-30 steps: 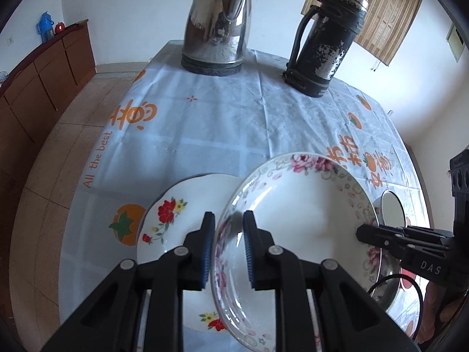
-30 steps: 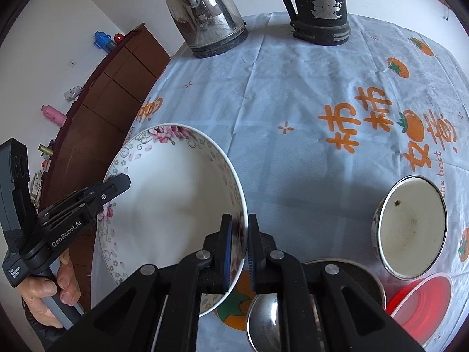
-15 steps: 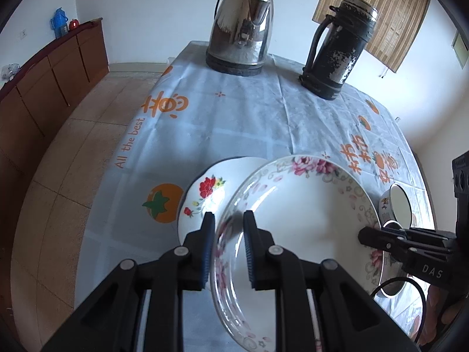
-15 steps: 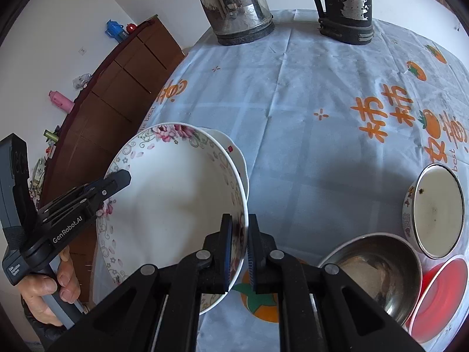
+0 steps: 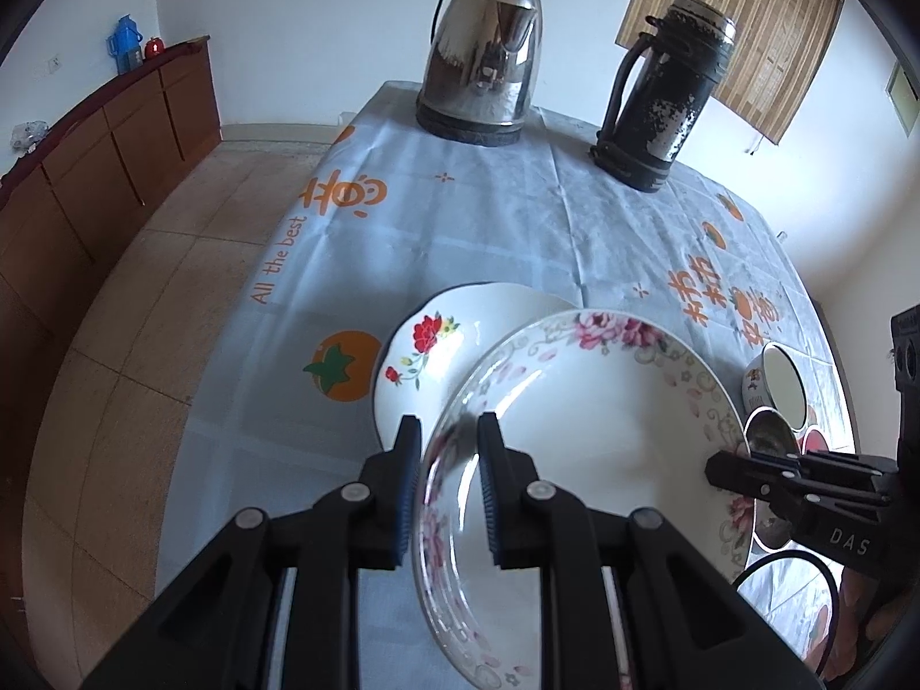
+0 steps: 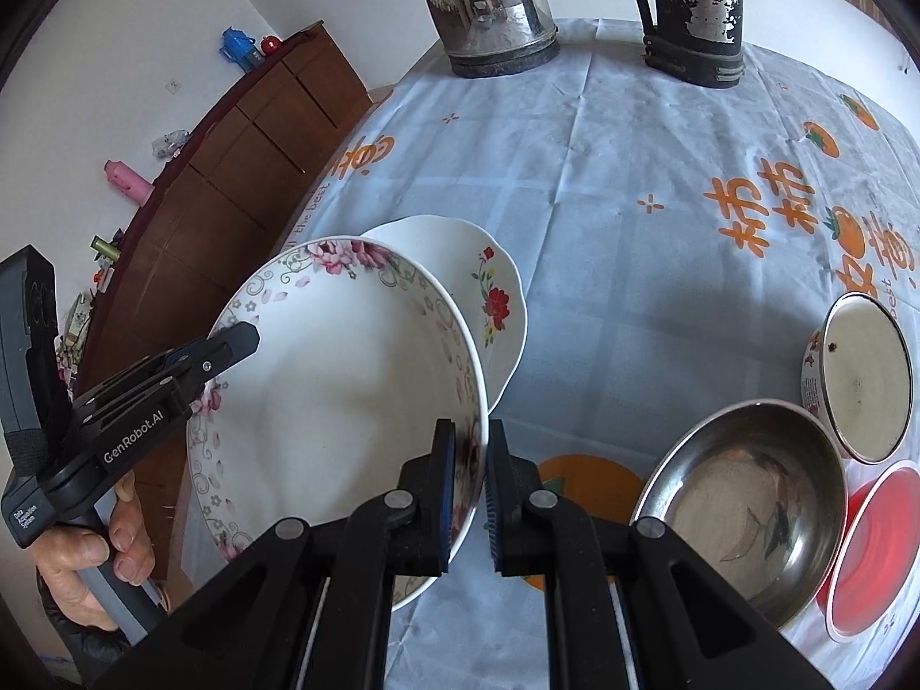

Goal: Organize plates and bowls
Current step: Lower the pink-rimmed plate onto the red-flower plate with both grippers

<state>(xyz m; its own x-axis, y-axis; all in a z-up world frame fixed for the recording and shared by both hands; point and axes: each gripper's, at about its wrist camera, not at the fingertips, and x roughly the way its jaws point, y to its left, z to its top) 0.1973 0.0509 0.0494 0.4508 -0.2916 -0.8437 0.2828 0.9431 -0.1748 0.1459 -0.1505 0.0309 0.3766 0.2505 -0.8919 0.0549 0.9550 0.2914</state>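
at the far left the left gripper (image 5: 443, 477) is closed on the near rim of the pink-flower plate (image 5: 598, 420), one finger on each side of the rim. the plate is tilted and is in the air above the tablecloth (image 5: 489, 218). behind it, a little to the left, the red-flower plate (image 5: 454, 345) lies on the cloth, partly hidden by the held plate. the right gripper (image 6: 470, 489) is pinched on the opposite rim of the same pink-flower plate. to the right of it stands the steel bowl (image 6: 747, 506), then the enamel bowl (image 6: 868, 374) and the red lid (image 6: 880, 546), all on the cloth. far behind are the kettle (image 5: 483, 52) and the dark thermos (image 5: 667, 92).
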